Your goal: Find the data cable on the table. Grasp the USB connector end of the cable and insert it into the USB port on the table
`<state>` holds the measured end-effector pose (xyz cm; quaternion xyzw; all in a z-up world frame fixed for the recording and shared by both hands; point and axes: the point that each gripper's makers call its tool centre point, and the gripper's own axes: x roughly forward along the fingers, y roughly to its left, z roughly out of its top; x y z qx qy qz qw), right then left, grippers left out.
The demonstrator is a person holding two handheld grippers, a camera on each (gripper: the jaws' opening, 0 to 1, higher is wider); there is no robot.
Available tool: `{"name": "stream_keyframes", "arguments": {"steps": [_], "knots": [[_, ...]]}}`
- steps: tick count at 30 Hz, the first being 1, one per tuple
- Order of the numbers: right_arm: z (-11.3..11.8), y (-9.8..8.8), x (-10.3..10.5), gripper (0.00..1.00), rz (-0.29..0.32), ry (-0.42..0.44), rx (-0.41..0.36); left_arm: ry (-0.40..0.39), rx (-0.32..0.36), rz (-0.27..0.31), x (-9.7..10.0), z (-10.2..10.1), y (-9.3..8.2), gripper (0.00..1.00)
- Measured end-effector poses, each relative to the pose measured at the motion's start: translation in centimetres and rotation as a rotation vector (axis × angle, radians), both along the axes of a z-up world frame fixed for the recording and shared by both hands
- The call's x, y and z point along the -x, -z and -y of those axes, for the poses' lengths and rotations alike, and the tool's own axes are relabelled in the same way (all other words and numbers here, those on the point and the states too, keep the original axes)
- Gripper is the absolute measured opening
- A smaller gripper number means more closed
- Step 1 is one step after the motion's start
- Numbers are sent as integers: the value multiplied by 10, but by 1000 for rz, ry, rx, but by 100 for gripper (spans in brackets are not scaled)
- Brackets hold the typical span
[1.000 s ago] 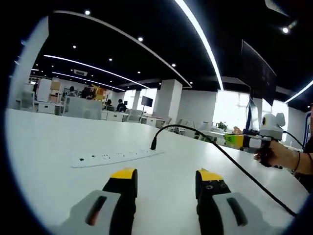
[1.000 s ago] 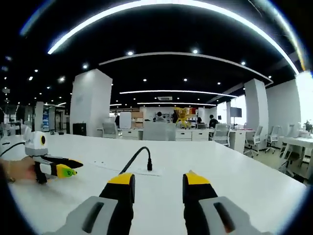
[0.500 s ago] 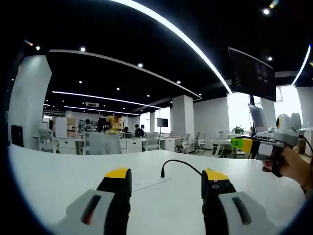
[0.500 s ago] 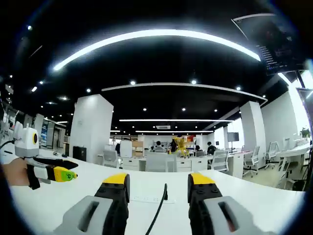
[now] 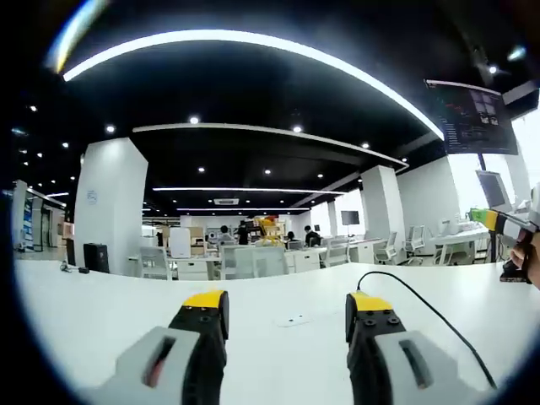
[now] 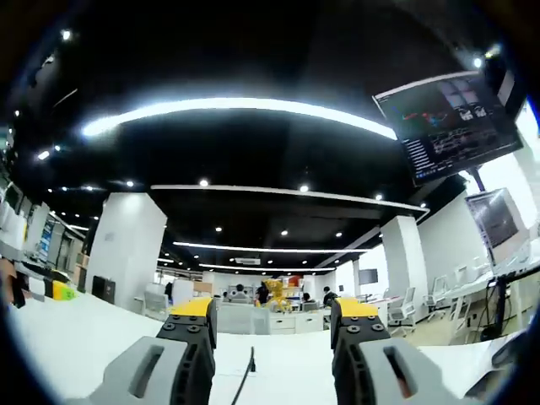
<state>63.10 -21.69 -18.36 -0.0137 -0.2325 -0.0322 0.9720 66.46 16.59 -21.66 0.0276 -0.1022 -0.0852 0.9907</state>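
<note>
A black data cable (image 5: 422,297) arches over the white table (image 5: 101,312) from behind my left gripper's right jaw toward the lower right. Its end by that jaw is partly hidden. A flat white power strip (image 5: 294,321) lies between the jaws of my left gripper (image 5: 287,314), which is open and empty. In the right gripper view, the cable (image 6: 247,378) rises between the jaws of my right gripper (image 6: 272,319), also open and empty. The right gripper (image 5: 504,224), held by a hand, shows at the left gripper view's right edge.
A dark monitor (image 6: 445,111) hangs overhead at the upper right, and shows as a monitor (image 5: 472,114) in the left gripper view too. Desks, chairs and people stand far behind the table. A hand with the left gripper's green-yellow tip (image 6: 57,290) is at the far left.
Both cameras have tilted upward and sunk closer to the tabletop, so more ceiling shows. The strip and cable now look flatter and smaller. Both grippers have stayed open.
</note>
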Motion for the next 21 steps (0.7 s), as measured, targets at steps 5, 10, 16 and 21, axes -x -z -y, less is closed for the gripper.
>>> {"name": "stream_keyframes", "arguments": {"steps": [5, 10, 16, 21], "knots": [[13, 20, -7, 55, -3, 10, -91, -81, -37, 34, 4, -16, 2, 57], [26, 36, -9, 56, -53, 46, -109, -122, -42, 28, 6, -27, 9, 57], [21, 52, -13, 55, -117, 76, -58, -165, -55, -40, 6, -37, 29, 57], [-2, 56, -19, 56, -150, 62, 42, -180, -84, -64, 8, -39, 36, 57]]}}
